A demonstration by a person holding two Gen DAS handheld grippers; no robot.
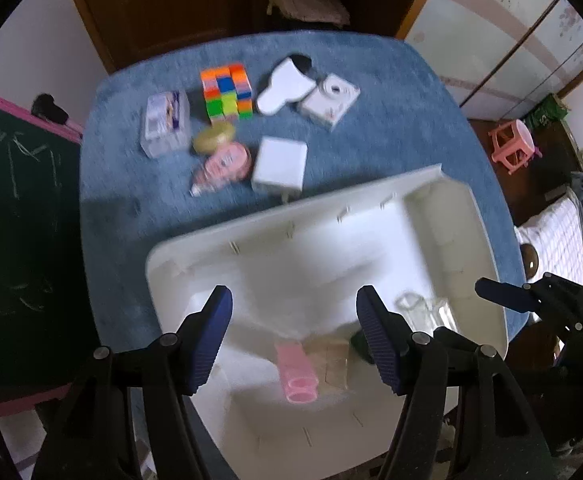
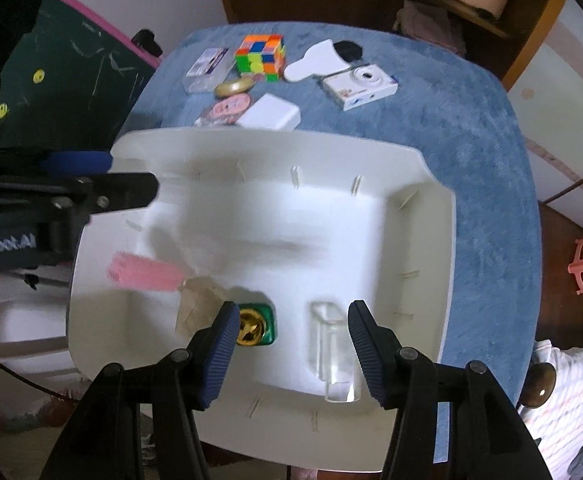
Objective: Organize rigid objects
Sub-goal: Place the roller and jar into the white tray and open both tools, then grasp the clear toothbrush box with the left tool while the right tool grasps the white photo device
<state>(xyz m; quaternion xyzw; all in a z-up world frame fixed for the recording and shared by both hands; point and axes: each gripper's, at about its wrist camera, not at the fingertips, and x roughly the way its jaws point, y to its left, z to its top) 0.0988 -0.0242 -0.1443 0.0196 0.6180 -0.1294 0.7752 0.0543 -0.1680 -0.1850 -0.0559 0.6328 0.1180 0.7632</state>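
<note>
Blue ribbed pads of the left gripper (image 1: pixel 295 336) stand apart with nothing between them, above a white plastic bin (image 1: pixel 487 248) on the blue-carpeted table (image 1: pixel 131 184). Inside lie a pink ridged plastic tube (image 1: pixel 296 376), a tan paper packet (image 2: pixel 197 304), a green-and-gold square piece (image 2: pixel 256 326) and a clear acrylic block (image 2: pixel 333 356). Right gripper (image 2: pixel 293 340) jaws are also apart and empty over that block. Beyond the bin's far wall wait a multicoloured puzzle cube (image 1: pixel 226 94), a white toy camera (image 2: pixel 361 84) and a white charger block (image 1: pixel 280 164).
</note>
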